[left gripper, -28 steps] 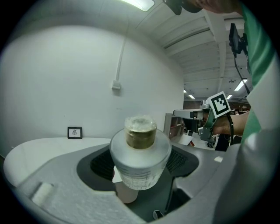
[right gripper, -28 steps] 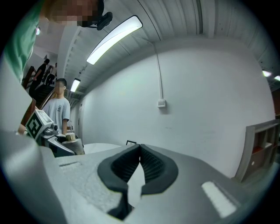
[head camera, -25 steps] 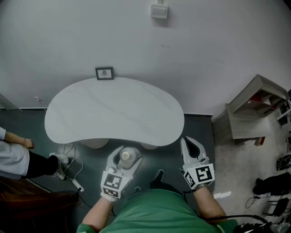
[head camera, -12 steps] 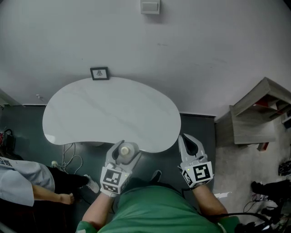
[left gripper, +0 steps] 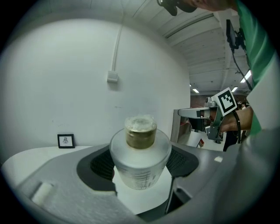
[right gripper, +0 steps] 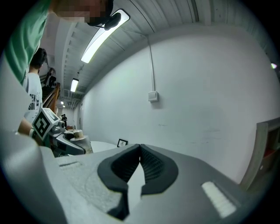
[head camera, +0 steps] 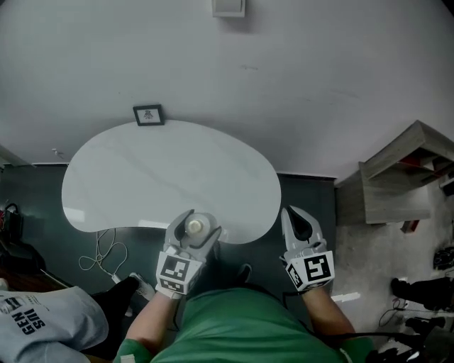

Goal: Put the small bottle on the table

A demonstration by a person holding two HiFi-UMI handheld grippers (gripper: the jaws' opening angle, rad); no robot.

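The left tongs [head camera: 194,228] clamp the small bottle [head camera: 196,227] at the desk [head camera: 170,177] edge — unplaced; right tongs [head camera: 298,225] closed, empty.

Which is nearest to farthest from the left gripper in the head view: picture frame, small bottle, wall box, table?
1. small bottle, held in the left gripper.
2. table, just ahead.
3. picture frame, by the table's far edge.
4. wall box, top centre.

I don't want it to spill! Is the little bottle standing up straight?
Upright. The small bottle sits cap-up, clamped in the left tool.
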